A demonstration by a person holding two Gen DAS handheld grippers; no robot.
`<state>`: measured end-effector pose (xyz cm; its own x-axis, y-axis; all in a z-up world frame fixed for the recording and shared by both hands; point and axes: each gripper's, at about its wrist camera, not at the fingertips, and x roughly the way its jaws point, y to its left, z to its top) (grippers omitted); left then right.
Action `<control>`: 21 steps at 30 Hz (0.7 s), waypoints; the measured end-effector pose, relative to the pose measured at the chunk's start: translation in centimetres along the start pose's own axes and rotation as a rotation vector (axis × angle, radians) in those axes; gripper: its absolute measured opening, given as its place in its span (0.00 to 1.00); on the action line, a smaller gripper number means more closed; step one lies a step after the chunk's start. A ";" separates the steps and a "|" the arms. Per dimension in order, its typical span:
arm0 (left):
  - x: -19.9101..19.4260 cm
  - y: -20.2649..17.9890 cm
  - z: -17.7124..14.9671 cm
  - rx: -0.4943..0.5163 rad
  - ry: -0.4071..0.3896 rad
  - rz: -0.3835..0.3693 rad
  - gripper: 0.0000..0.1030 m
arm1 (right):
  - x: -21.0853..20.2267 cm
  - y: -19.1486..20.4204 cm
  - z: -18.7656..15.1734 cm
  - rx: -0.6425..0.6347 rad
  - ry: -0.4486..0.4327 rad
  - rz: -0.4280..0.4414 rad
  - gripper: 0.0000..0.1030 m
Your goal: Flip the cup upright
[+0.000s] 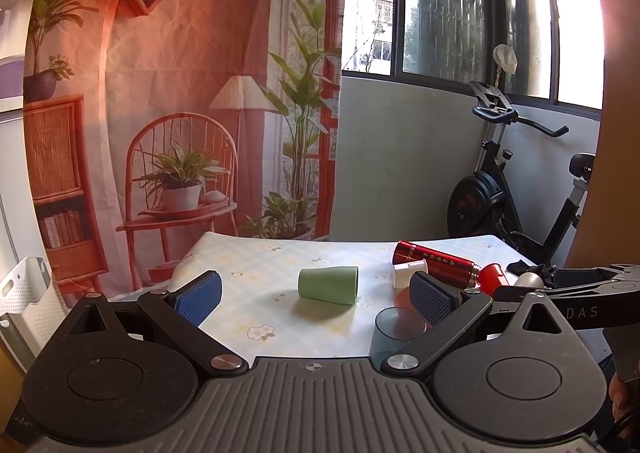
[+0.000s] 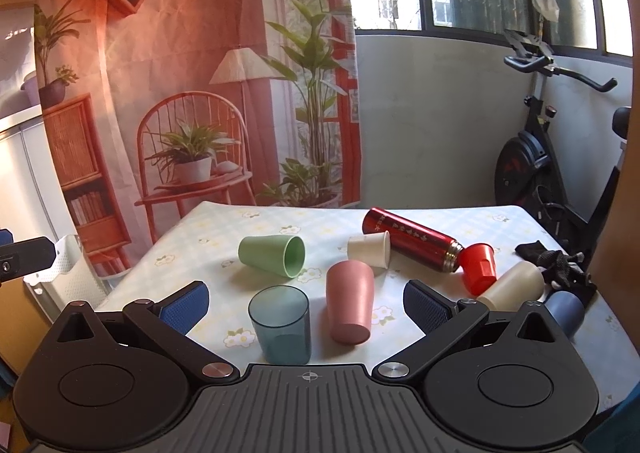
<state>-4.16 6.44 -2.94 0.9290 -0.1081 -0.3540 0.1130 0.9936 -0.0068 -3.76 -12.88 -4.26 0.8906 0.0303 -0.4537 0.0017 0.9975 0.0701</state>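
In the left wrist view the translucent teal cup (image 1: 394, 333) is sitting half hidden behind the right blue pad, and the pink cup (image 2: 350, 301) is showing only as a blur there. The matte green cup (image 1: 328, 285) is lying on its side on the floral tablecloth (image 1: 248, 253), its mouth facing right, ahead of and between the left gripper (image 1: 316, 293) pads. Both it and the right gripper (image 2: 306, 303) are gaping wide, gripping nothing. A glossy red flask (image 2: 412, 243) is lying behind.

Both wrist views low, tableward, probably near.
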 end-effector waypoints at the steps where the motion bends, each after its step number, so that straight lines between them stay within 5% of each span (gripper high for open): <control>1: 0.0 0.0 0.0 0.000 0.001 -0.001 0.98 | 0.0 0.0 0.0 -0.002 0.000 -0.001 1.00; 21: -0.1 0.0 -0.2 -0.002 -0.011 0.021 0.98 | 0.0 0.1 0.1 -0.002 0.000 -0.001 1.00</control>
